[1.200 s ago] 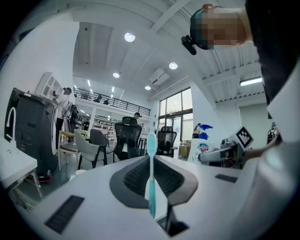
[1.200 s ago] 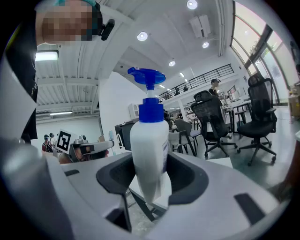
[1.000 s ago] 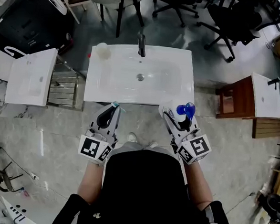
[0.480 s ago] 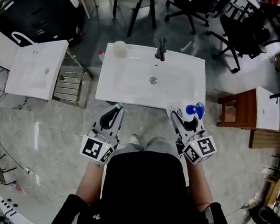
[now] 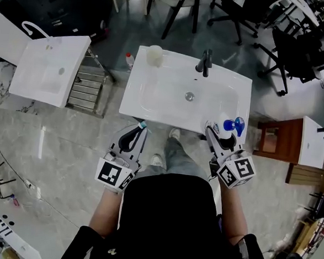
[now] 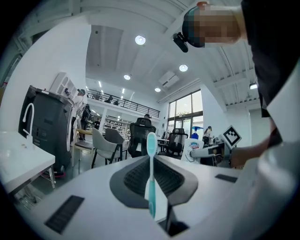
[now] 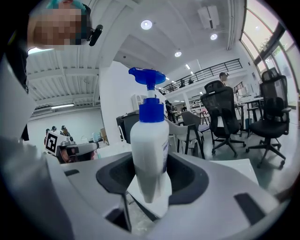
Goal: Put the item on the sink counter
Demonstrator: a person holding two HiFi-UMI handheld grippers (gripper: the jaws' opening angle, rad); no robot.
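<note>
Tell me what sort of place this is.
Probably an open office or lab staged for bathroom tasks, not a real bathroom: the sink stands alone on a stone-look floor, a spare basin sits beside it, and office chairs stand behind.

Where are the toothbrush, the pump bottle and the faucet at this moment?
toothbrush (image 6: pixel 150 187), left gripper view, on its teal handle.
bottle (image 7: pixel 149 150), right gripper view, on its white body.
faucet (image 5: pixel 205 63), head view, on its dark spout.
</note>
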